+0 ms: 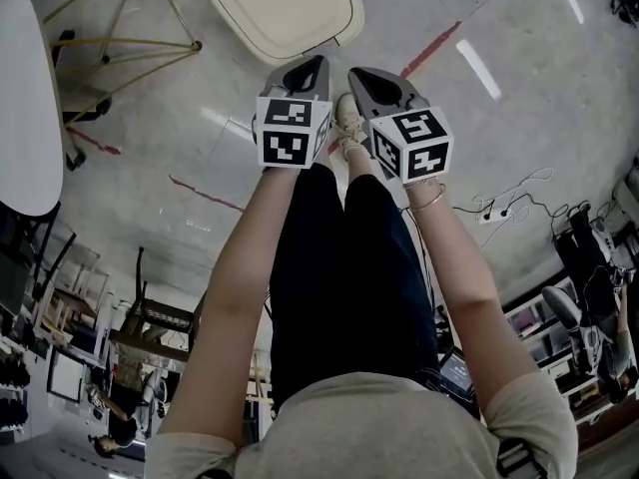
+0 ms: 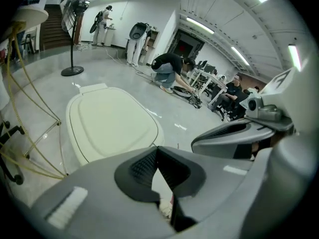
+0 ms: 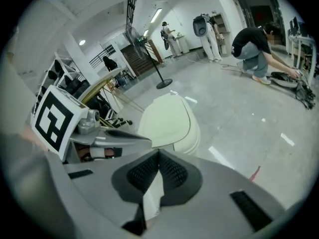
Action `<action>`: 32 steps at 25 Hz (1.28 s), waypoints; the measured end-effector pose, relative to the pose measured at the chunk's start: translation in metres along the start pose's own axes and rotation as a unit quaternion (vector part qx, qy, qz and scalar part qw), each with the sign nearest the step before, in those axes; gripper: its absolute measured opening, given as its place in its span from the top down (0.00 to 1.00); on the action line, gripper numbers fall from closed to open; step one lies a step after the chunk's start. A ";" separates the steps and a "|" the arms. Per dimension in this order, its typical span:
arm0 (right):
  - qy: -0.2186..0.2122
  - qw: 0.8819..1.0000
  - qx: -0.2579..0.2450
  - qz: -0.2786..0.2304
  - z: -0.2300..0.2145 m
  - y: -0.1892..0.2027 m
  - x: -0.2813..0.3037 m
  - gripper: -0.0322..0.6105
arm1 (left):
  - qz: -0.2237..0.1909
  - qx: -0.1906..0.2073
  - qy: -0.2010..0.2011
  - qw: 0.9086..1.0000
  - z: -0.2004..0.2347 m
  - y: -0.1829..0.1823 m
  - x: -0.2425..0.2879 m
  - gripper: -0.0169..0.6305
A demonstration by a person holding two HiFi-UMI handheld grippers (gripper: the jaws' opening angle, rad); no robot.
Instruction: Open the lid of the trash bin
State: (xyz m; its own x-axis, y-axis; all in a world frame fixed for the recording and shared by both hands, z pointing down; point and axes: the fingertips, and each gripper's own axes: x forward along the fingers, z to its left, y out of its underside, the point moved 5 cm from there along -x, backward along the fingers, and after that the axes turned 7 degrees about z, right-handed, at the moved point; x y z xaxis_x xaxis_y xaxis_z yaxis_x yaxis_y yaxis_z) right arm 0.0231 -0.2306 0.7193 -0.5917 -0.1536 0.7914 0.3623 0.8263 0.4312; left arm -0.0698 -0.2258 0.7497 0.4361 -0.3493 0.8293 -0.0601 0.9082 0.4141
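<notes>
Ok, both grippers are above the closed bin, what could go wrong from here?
1. The left gripper and right gripper both have jaws shut, and the lid looks smooth with no handle showing, so they may slip off its rim.
2. The grippers sit close side by side and could knock together going down.
3. The wire table legs stand just left of the lid, and the left gripper might catch them.

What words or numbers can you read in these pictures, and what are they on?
There are no words or numbers that can be read.
Left marker cube: black-and-white square patterns only, no letters.
Right marker cube: the same, patterns only.
Trash bin lid: plain cream, no label showing.
Anything printed farther off in the room is too small or blurred to read.
</notes>
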 end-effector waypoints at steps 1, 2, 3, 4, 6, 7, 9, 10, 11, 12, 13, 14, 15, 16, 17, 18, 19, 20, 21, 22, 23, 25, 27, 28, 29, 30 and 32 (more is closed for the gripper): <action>0.000 1.000 0.003 -0.002 -0.002 -0.002 0.002 0.94 | 0.007 0.006 0.003 1.000 0.000 0.001 0.004 0.96; -0.005 1.000 0.009 -0.006 -0.004 -0.004 0.004 0.94 | 0.016 0.014 0.005 1.000 -0.001 0.003 0.009 0.96; -0.014 1.000 0.016 -0.010 -0.005 -0.006 0.007 0.94 | 0.026 0.024 0.004 0.999 -0.002 0.004 0.013 0.96; -0.022 0.999 0.023 -0.011 -0.006 -0.008 0.009 0.94 | 0.035 0.035 0.000 0.999 -0.002 0.005 0.017 0.96; -0.025 0.999 0.028 -0.004 -0.009 -0.007 0.012 0.94 | 0.046 0.051 -0.015 0.998 -0.001 0.005 0.023 0.96; -0.021 0.999 0.025 0.002 -0.010 -0.006 0.013 0.94 | 0.050 0.053 -0.023 0.997 0.001 0.006 0.026 0.96; -0.012 1.000 0.018 0.010 -0.014 -0.001 0.016 0.94 | 0.059 0.054 -0.033 0.996 0.005 0.008 0.033 0.96; -0.009 1.000 0.019 0.011 -0.015 0.002 0.018 0.94 | 0.064 0.055 -0.035 0.996 0.007 0.010 0.036 0.96; -0.008 1.000 0.024 0.011 -0.017 0.004 0.019 0.94 | 0.068 0.056 -0.037 0.995 0.008 0.011 0.039 0.96; -0.007 1.000 0.029 0.011 -0.019 0.006 0.020 0.94 | 0.069 0.058 -0.039 0.995 0.009 0.012 0.039 0.96; -0.006 0.999 0.033 0.010 -0.020 0.008 0.020 0.94 | 0.068 0.062 -0.043 0.995 0.009 0.012 0.039 0.96; -0.004 0.999 0.036 0.010 -0.021 0.009 0.019 0.94 | 0.066 0.067 -0.048 0.994 0.008 0.012 0.038 0.96; -0.002 0.999 0.038 0.010 -0.022 0.010 0.018 0.94 | 0.065 0.073 -0.054 0.994 0.007 0.012 0.038 0.96; 0.001 0.999 0.039 0.010 -0.023 0.011 0.018 0.94 | 0.066 0.080 -0.059 0.993 0.006 0.013 0.038 0.96; 0.003 0.999 0.039 0.011 -0.024 0.012 0.017 0.94 | 0.068 0.085 -0.064 0.992 0.005 0.013 0.039 0.96; 0.003 0.999 0.040 0.011 -0.025 0.013 0.018 0.94 | 0.069 0.090 -0.067 0.991 0.004 0.013 0.040 0.96; 0.003 0.999 0.041 0.011 -0.026 0.014 0.018 0.94 | 0.071 0.094 -0.068 0.991 0.003 0.014 0.041 0.96; 0.004 0.999 0.043 0.011 -0.029 0.014 0.017 0.94 | 0.071 0.098 -0.068 0.990 0.003 0.014 0.041 0.96; 0.005 0.999 0.046 0.010 -0.032 0.014 0.016 0.94 | 0.073 0.102 -0.067 0.990 0.002 0.015 0.041 0.96; 0.007 0.999 0.049 0.008 -0.035 0.014 0.014 0.94 | 0.077 0.106 -0.067 0.989 0.001 0.015 0.041 0.96; 0.009 0.999 0.051 0.006 -0.038 0.013 0.012 0.94 | 0.085 0.111 -0.069 0.988 0.000 0.014 0.042 0.96; 0.009 0.999 0.047 0.005 -0.041 0.012 0.011 0.94 | 0.100 0.123 -0.078 0.984 -0.001 0.012 0.044 0.96; 0.008 0.999 0.040 0.008 -0.042 0.012 0.012 0.94 | 0.104 0.144 -0.090 0.980 -0.002 0.012 0.046 0.96; 0.009 0.999 0.037 0.009 -0.042 0.013 0.012 0.94 | 0.101 0.156 -0.096 0.978 -0.002 0.013 0.046 0.96; 0.009 0.999 0.035 0.010 -0.042 0.014 0.012 0.94 | 0.095 0.164 -0.103 0.976 -0.003 0.014 0.046 0.96; 0.010 0.999 0.035 0.009 -0.041 0.015 0.011 0.94 | 0.088 0.166 -0.109 0.976 -0.003 0.015 0.045 0.96; 0.010 0.999 0.035 0.008 -0.038 0.017 0.009 0.94 | 0.079 0.157 -0.118 0.977 -0.003 0.016 0.044 0.96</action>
State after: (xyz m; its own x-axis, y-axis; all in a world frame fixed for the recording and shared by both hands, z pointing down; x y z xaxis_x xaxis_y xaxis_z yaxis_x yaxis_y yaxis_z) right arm 0.0513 -0.2391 0.7504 -0.5718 -0.1491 0.8067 0.3201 0.8649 0.3867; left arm -0.0489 -0.2263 0.7915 0.1829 -0.2879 0.9400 -0.3991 0.8521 0.3386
